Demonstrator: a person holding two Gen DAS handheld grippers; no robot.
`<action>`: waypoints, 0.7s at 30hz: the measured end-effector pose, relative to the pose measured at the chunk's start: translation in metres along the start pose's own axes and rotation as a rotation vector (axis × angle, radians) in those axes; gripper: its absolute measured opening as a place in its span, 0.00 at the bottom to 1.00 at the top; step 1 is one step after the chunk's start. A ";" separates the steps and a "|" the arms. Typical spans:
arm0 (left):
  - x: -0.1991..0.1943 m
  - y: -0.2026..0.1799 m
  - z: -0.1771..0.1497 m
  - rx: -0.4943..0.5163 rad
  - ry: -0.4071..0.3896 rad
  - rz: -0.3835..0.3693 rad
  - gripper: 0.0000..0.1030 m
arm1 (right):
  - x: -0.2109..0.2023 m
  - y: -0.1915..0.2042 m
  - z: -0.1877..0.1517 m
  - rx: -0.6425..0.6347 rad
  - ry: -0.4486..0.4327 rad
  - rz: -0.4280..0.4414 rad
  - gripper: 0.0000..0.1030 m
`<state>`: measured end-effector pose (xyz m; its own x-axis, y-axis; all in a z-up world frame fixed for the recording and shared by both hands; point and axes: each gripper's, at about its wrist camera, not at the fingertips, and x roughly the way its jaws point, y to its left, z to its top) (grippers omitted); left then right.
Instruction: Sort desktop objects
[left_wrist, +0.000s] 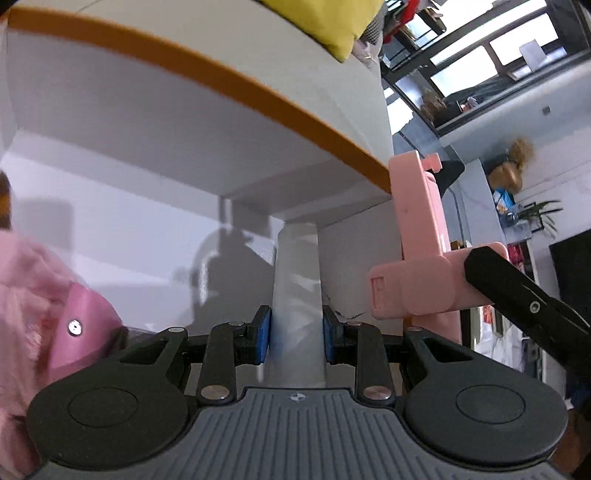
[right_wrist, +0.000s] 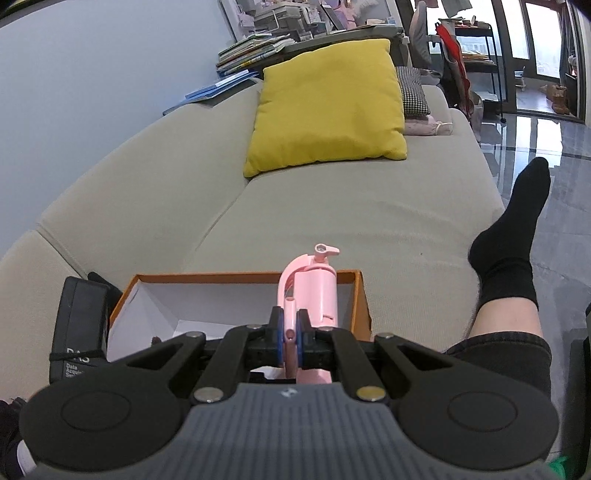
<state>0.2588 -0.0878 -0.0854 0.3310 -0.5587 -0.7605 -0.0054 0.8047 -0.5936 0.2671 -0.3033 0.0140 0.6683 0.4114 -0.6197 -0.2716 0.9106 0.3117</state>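
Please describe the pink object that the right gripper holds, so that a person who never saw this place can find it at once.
Find the grey sofa with the yellow cushion. In front of it stands an open box with orange walls and a white inside. Over its right end, the right gripper holds the pink plastic tool, the only pink thing there, with a small lever on top.

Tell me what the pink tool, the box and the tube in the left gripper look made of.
Pink tool: likely moulded plastic, matte, with sharp seams and a hinge pin.
Box: probably cardboard, orange outside, white inside, with thin flat walls.
Tube: seemingly translucent plastic or film, with a glossy, see-through look; uncertain.
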 end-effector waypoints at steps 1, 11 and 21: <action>0.002 0.000 -0.001 0.005 0.023 0.010 0.30 | 0.001 0.000 0.000 -0.001 0.002 0.002 0.06; 0.007 -0.007 -0.002 0.068 0.112 0.084 0.30 | -0.002 0.000 -0.002 -0.010 0.001 -0.002 0.06; 0.013 0.000 0.004 -0.008 0.165 0.028 0.32 | -0.005 -0.002 -0.003 -0.015 -0.005 -0.013 0.06</action>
<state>0.2666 -0.0948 -0.0945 0.1707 -0.5620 -0.8093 -0.0200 0.8192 -0.5731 0.2622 -0.3070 0.0143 0.6757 0.3992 -0.6198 -0.2728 0.9164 0.2928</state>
